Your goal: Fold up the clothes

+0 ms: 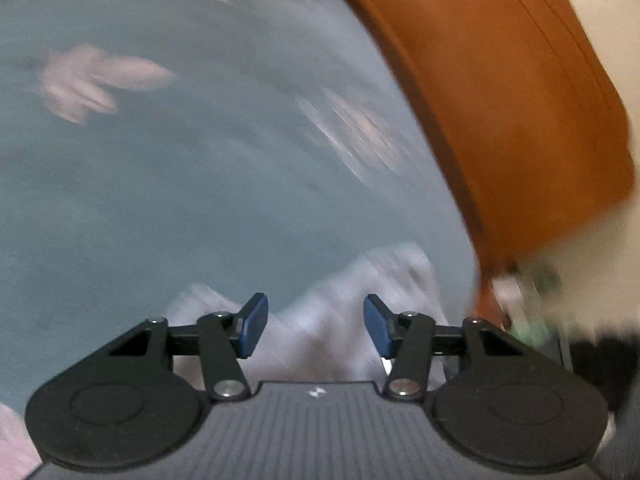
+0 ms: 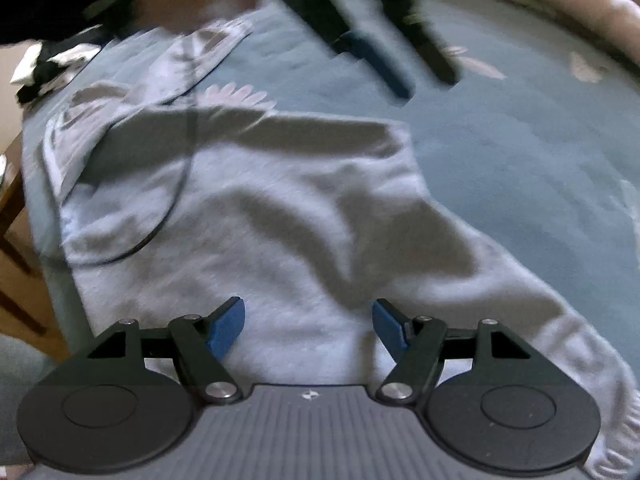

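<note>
Hovering over pale grey garment (image 2: 280,220), right hand-held gripper (image 2: 308,328) agape, empty, left hand-held gripper (image 1: 316,326) likewise

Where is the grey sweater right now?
The grey sweater lies spread on the blue bedspread, filling the right wrist view just ahead of the open right gripper, with the left gripper above its far edge.
</note>
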Motion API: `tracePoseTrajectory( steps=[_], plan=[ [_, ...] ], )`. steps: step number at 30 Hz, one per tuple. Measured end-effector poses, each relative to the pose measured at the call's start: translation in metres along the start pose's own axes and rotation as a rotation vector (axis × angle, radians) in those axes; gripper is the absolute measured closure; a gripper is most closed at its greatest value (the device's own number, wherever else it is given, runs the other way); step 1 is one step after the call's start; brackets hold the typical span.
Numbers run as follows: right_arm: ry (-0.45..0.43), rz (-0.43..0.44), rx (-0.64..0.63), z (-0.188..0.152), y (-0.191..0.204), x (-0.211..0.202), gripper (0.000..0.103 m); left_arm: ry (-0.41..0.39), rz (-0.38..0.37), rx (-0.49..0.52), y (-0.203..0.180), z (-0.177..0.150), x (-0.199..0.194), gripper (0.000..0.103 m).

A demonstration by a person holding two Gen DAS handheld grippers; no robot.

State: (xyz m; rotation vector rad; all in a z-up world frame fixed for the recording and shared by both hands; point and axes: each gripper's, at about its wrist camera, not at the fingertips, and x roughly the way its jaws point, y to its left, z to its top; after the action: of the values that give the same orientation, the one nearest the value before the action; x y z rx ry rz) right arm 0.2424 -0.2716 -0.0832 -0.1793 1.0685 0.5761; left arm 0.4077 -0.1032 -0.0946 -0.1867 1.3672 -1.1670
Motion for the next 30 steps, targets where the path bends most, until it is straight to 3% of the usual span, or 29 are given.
tracePoseTrajectory(
  steps=[2,7,9,13,17,18,21,24,28,30],
  plan=[
    [-0.017,-0.045,0.027,0.001,-0.009,-0.008,0.028,0.027,0.035,0.013,-0.003,-0.013,0.014,0.049],
    [-0.075,-0.096,0.035,0.008,-0.029,-0.013,0.028,-0.120,0.147,-0.172,0.031,-0.030,0.016,0.052],
    [-0.103,-0.084,-0.003,0.015,-0.032,-0.006,0.028,-0.173,0.137,-0.248,0.044,-0.037,0.008,0.051],
    [-0.102,-0.018,-0.024,0.021,-0.031,0.020,0.028,-0.199,0.178,-0.286,0.048,-0.050,0.002,0.059],
    [-0.053,-0.067,0.007,0.013,-0.037,0.027,0.028,-0.195,0.224,-0.285,0.041,-0.052,-0.002,0.060],
    [-0.043,-0.086,0.027,0.013,-0.039,0.022,0.028,-0.187,0.225,-0.266,0.036,-0.049,0.000,0.055],
    [-0.054,-0.108,0.079,0.007,-0.049,0.000,0.028,-0.187,0.129,-0.221,0.030,-0.043,-0.011,0.051],
    [-0.072,-0.147,0.170,-0.001,-0.066,-0.022,0.028,-0.216,0.118,-0.217,0.027,-0.035,0.002,0.051],
    [-0.106,-0.148,0.354,-0.016,-0.094,-0.040,0.028,-0.267,0.105,-0.352,0.050,-0.036,0.010,0.051],
    [-0.117,-0.118,0.453,-0.024,-0.107,-0.040,0.028,-0.283,0.122,-0.357,0.049,-0.041,0.008,0.051]
  ],
)
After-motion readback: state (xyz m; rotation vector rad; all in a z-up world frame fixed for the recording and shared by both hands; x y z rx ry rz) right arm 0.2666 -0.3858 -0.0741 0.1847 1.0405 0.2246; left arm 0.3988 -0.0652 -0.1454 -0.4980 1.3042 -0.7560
